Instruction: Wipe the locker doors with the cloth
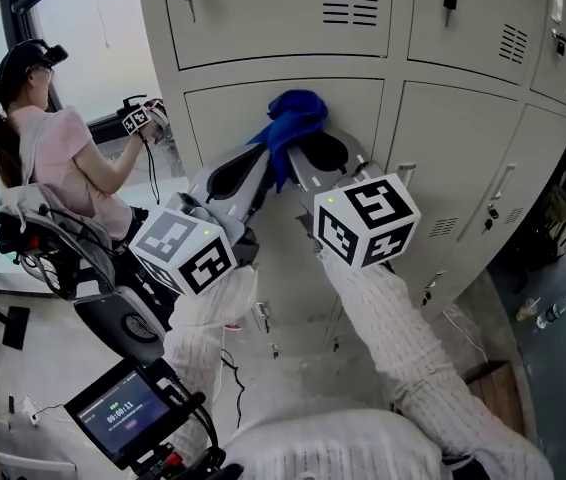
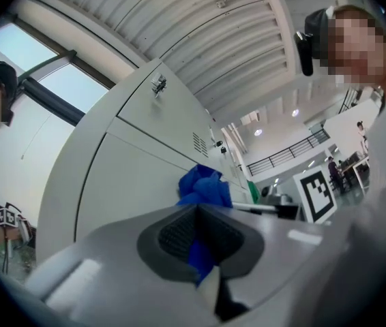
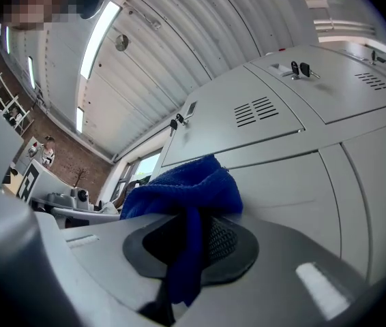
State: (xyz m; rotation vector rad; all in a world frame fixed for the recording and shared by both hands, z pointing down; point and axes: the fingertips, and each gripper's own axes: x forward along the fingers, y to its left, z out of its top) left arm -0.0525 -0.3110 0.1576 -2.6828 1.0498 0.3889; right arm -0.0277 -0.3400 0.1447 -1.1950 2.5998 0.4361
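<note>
Our 2 claws, left gripper (image 1: 263,168) and right gripper (image 1: 308,163), pinch the blue cloth (image 1: 293,116), bunched just beyond their tips against the locker door (image 1: 353,108). We judge wiping begun; next, sweep it sideways.

Soft blue knitted cloth (image 1: 293,118), smooth matt painted metal locker doors (image 1: 263,108)

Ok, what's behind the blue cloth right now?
A plain beige locker door, below the vented door. The blue cloth, clamped by left gripper and right gripper, looks bunched against it, so the patch it covers is hidden.
</note>
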